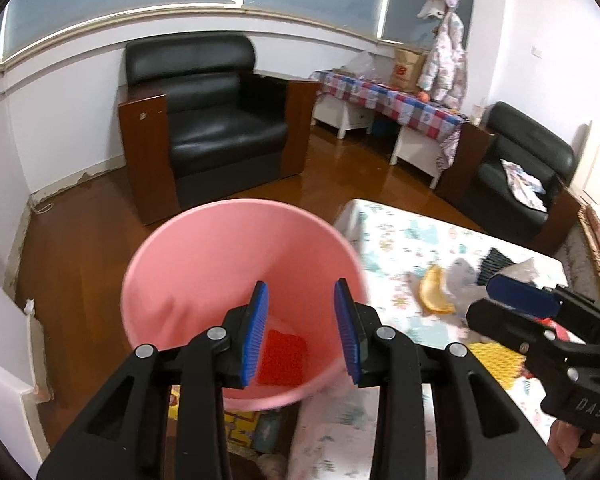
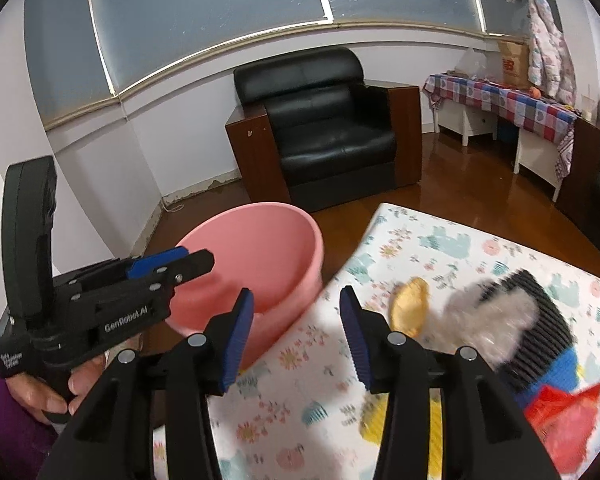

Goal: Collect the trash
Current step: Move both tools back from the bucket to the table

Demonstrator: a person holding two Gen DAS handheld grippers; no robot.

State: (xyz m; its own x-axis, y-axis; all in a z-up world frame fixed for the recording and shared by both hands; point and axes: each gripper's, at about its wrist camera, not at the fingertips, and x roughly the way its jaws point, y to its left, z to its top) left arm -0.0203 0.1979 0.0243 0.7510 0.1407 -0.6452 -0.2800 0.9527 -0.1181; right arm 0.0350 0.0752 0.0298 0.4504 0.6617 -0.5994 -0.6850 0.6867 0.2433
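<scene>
A pink bin stands on the floor beside the patterned table; it also shows in the right wrist view. A red piece lies at its bottom. My left gripper is open and empty above the bin's mouth. My right gripper is open and empty over the table's left edge. On the table lie an orange peel, a crumpled clear wrapper, a black comb-like piece, a yellow piece and a red wrapper.
A black armchair stands behind the bin. A bench with a checked cloth and a second black armchair stand at the back right. Wooden floor lies to the left. The left gripper shows in the right wrist view.
</scene>
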